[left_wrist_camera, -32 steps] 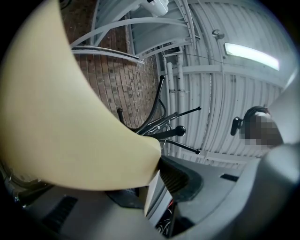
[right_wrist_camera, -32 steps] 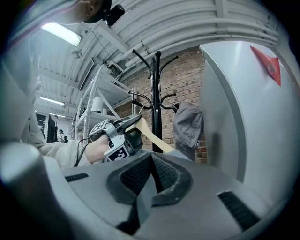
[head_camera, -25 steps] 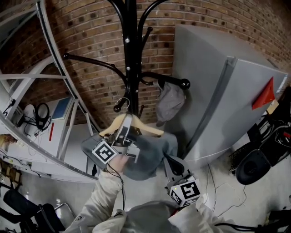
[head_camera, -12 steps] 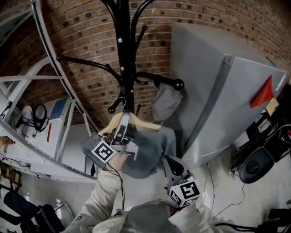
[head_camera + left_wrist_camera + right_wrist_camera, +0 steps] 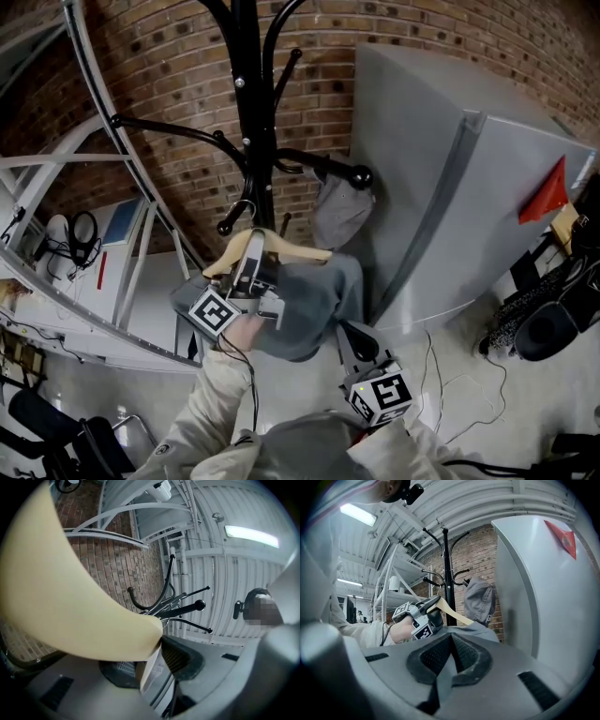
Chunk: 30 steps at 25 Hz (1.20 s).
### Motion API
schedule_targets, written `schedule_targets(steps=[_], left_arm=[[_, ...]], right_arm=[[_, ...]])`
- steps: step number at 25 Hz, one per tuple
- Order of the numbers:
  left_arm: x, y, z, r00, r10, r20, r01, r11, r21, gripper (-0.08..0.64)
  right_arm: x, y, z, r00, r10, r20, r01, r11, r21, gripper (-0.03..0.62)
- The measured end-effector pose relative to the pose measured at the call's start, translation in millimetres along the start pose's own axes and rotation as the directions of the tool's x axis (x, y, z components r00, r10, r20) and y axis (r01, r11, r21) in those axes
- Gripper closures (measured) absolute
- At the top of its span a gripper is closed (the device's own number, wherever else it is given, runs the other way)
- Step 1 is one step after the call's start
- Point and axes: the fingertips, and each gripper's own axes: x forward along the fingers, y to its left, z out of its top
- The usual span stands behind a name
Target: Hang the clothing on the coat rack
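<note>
Grey soft-fabric garment [image 5: 314, 305] draped on curved pale wooden hanger [image 5: 292, 249], beside black tubular metal coat rack [image 5: 247, 112]. Left gripper [image 5: 251, 258]: jaws just opening, released, hanger between. Right gripper [image 5: 351, 334]: clenched, empty.

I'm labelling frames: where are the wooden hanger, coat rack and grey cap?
wooden hanger [image 5: 300, 249], head view, its bare wooden arm.
coat rack [image 5: 246, 98], head view, black centre pole.
grey cap [image 5: 336, 213], head view, middle of its crown.

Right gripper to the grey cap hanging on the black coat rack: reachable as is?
Likely yes. The right gripper, jaws shut, sits below the grey cap, and its own view shows nothing between them. The grey garment on the wooden hanger hangs left of that path; the grey cabinet stands to its right.
</note>
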Motion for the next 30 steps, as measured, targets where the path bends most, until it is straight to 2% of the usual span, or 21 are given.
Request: schedule_targets(steps=[5,13,15,17,19,22,26,30], left_arm=[[-4,2,-5,1.0,0.017,0.008,-0.017,1.0,0.003,0.426],[-28,14,-24,0.994,0.105,0.002,-0.105,0.994,-0.017,0.428],[-34,12,-28,0.992,0.123,-0.01,-0.123,0.992,0.016,0.428],[-38,5,-28,0.989,0.146,-0.034,-0.141,0.983,0.114,0.428],[-43,-3,-30,0.983,0.176,-0.056,-0.161,0.964,0.213,0.436],[-56,-12,-35,0.968,0.24,-0.07,-0.207,0.928,0.309,0.462],[-78,-17,-44,0.933,0.351,-0.076,-0.28,0.843,0.459,0.5],[-101,-32,-62,0.914,0.397,-0.088,-0.283,0.777,0.563,0.518]], right_arm=[[-2,-3,-2,1.0,0.009,-0.001,-0.009,1.0,0.012,0.569],[-10,-7,-2,1.0,0.027,-0.008,-0.026,1.0,0.015,0.569],[-11,-6,-2,0.999,0.042,-0.008,-0.042,0.999,0.02,0.568],[-12,-4,-4,0.998,0.062,-0.013,-0.062,0.998,0.027,0.569],[-13,-3,-6,0.997,0.08,-0.019,-0.079,0.996,0.032,0.569],[-16,-2,-8,0.994,0.104,-0.023,-0.103,0.994,0.037,0.569],[-21,1,-14,0.99,0.138,-0.025,-0.137,0.99,0.043,0.569],[-26,5,-24,0.984,0.173,-0.037,-0.171,0.984,0.054,0.568]])
